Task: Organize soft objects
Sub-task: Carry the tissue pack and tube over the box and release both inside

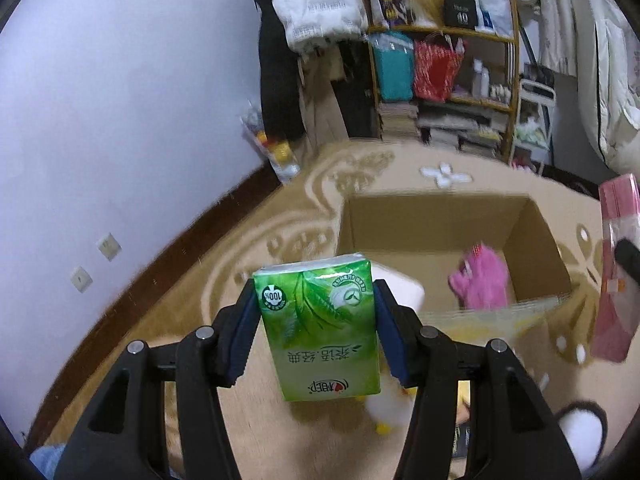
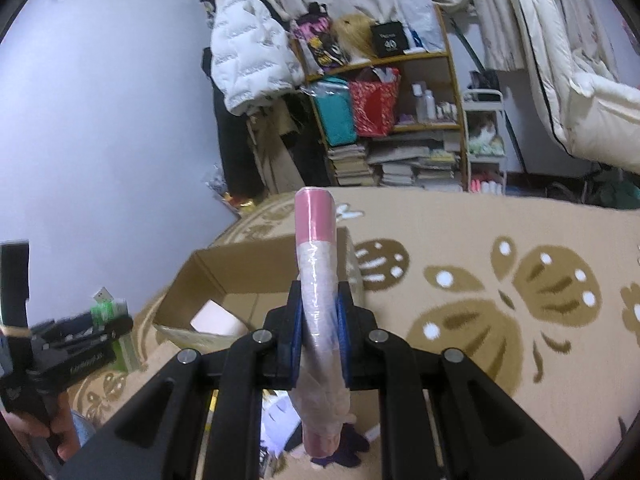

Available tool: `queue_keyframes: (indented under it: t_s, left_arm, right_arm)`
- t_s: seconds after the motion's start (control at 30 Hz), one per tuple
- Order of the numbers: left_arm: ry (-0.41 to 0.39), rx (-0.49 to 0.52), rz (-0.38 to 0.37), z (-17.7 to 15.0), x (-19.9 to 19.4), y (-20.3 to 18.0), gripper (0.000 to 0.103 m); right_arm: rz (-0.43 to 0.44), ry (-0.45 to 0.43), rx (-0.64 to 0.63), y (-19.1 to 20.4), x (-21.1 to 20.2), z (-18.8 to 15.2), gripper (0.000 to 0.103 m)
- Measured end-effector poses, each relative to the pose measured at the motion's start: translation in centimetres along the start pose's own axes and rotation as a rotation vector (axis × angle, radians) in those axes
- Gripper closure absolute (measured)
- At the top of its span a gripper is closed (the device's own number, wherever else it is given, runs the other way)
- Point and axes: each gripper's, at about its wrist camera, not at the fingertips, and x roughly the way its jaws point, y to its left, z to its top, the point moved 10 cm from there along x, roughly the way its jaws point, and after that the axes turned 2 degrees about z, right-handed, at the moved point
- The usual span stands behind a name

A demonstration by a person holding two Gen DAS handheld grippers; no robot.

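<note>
Green plastic-wrapped tissue pack point(image 1: 320, 328) sits clamped between the blue pads of your left gripper point(image 1: 316, 320), held above the beige patterned carpet point(image 1: 248, 248) just short of the open brown cardboard box point(image 1: 432, 220); your right gripper point(image 2: 319, 340) is closed tight on a pink film-wrapped flat packet point(image 2: 316, 264), upright beside the box; fluffy pink glove point(image 1: 480, 280) lies inside.

Each claw point(image 1: 316, 316) point(image 2: 319, 334) has black angular arms, silver pivot screws and blue pads point(image 1: 390, 332).

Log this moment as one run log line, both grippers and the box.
left gripper: shut on green tissue pack | right gripper: shut on pink wrapped pack | cardboard box: open, pink plush inside
</note>
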Motion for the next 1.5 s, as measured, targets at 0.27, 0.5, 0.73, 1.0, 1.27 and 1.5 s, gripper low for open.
queue_keyframes:
  t_s: [0.27, 0.5, 0.73, 1.0, 1.27, 1.5]
  left_arm:
    - [-0.061, -0.014, -0.054, 3.5, 1.2, -1.1, 0.049]
    - [-0.059, 0.037, -0.068, 4.0, 2.9, -3.3, 0.049]
    - [-0.049, 0.006, -0.096, 3.9, 3.5, -3.8, 0.049]
    - [0.01, -0.065, -0.123, 2.8, 5.7, -2.9, 0.049]
    - [0.032, -0.076, -0.123, 2.4, 6.4, -3.0, 0.045]
    - [0.002, -0.05, -0.066, 2.5, 5.9, -2.6, 0.008]
  right_arm:
    - [0.045, -0.014, -0.034, 2.2, 2.3, 1.4, 0.087]
    - [0.085, -0.021, -0.083, 4.2, 4.6, 2.3, 0.087]
    - [0.107, 0.002, -0.096, 4.8, 6.8, 2.3, 0.087]
    - [0.134, 0.045, -0.032, 3.6, 8.2, 1.6, 0.087]
    - [0.127, 0.083, 0.033, 1.9, 9.4, 1.2, 0.083]
    - [0.128, 0.105, 0.057, 1.5, 9.4, 0.7, 0.062]
